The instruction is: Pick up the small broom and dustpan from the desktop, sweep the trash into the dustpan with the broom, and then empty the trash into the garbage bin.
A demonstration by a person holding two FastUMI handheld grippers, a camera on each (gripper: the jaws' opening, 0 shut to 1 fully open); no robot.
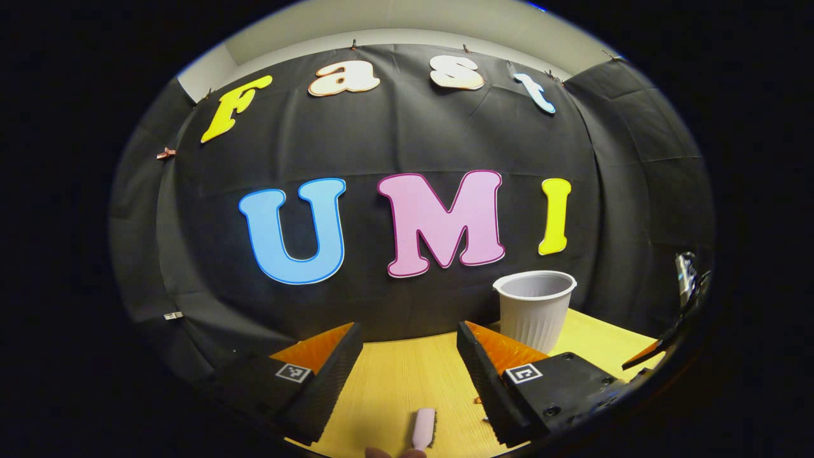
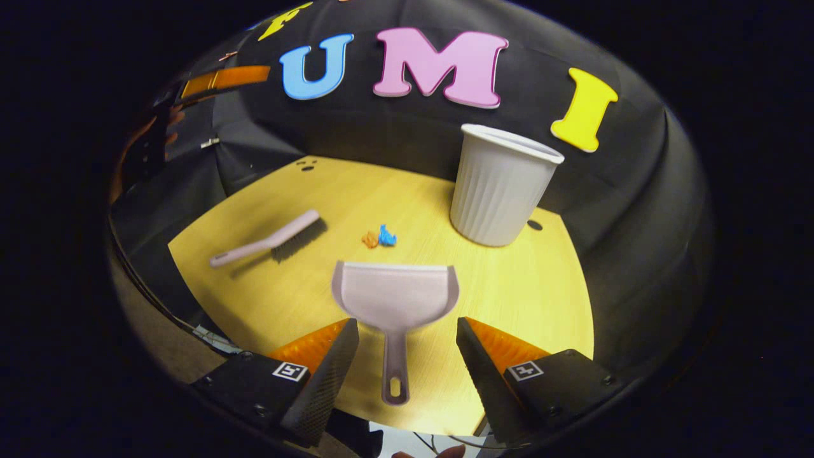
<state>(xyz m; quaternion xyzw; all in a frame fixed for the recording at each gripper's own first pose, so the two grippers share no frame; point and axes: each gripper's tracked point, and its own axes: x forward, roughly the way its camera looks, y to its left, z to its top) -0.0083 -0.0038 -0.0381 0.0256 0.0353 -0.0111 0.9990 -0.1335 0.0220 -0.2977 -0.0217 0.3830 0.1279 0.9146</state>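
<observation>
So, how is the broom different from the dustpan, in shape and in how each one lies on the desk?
The broom is long and thin with dark bristles; the dustpan has a wide, flat scoop and no bristles. The broom lies slanted, farther away on the left in the right gripper view; the dustpan lies nearer, its handle pointing between the open right gripper. Both are pale, lie on the desk, and are not held.

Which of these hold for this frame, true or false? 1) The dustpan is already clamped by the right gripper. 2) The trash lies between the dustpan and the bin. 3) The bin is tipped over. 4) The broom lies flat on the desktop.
1) False: the right gripper is open, with the dustpan handle lying between its fingers, untouched.
2) True: the trash sits ahead of the pan's mouth, left of the bin.
3) False: it stands upright.
4) True: the broom lies ungripped.
</observation>
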